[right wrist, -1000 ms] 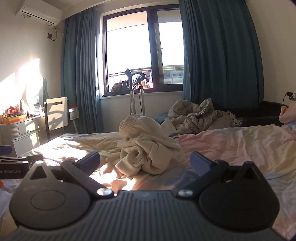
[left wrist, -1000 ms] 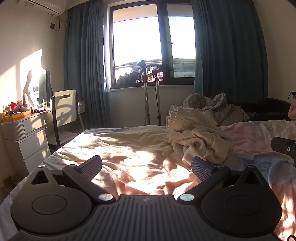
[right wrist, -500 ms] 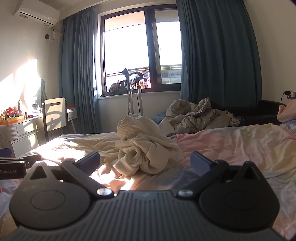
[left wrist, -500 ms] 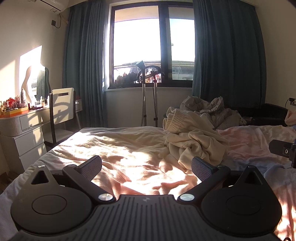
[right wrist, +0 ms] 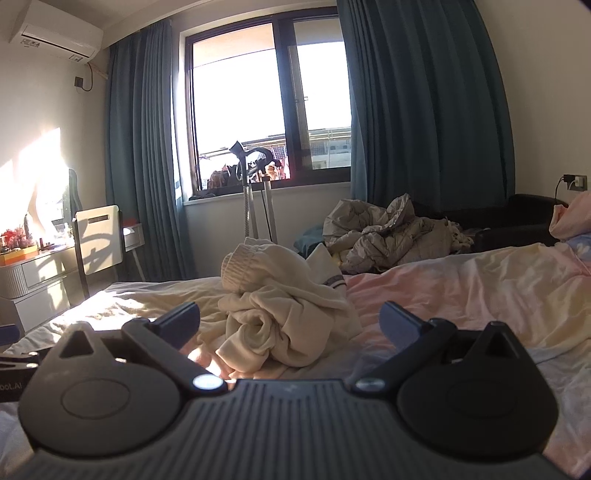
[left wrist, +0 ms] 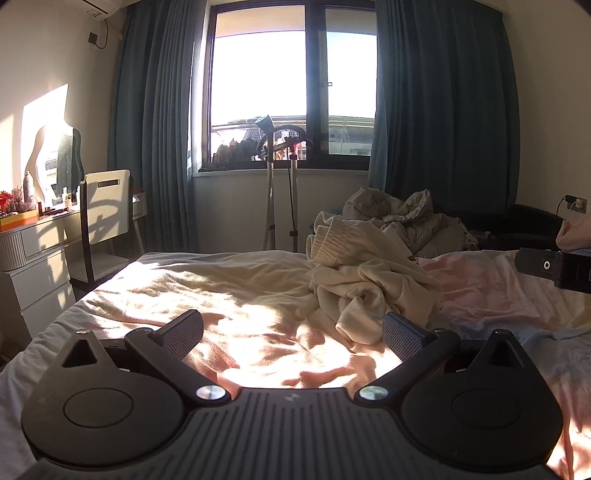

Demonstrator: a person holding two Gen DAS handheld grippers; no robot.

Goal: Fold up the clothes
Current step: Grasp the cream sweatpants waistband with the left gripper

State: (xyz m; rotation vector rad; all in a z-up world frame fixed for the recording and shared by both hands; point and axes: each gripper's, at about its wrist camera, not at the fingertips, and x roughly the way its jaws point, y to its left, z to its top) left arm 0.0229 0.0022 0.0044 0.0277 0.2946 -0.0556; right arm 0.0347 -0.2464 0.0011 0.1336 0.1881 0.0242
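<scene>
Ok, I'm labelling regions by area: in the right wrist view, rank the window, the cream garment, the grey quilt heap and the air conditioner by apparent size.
1. Window
2. Grey quilt heap and cream garment: look alike; the garment is nearer, so unranked
3. Air conditioner

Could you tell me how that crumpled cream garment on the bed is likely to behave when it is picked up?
The cream garment is bunched in soft folds, so it will probably droop and unravel. Its thick ribbed cuff suggests some weight.

Bright window (left wrist: 291,96) centre frame, flanked by dark teal curtains (left wrist: 439,110). Air conditioner (right wrist: 55,35) upper left on pale wall. White dresser (left wrist: 33,258) and chair (left wrist: 105,206) at left, sunlit. Bed (left wrist: 229,295) across lower frame.
</scene>
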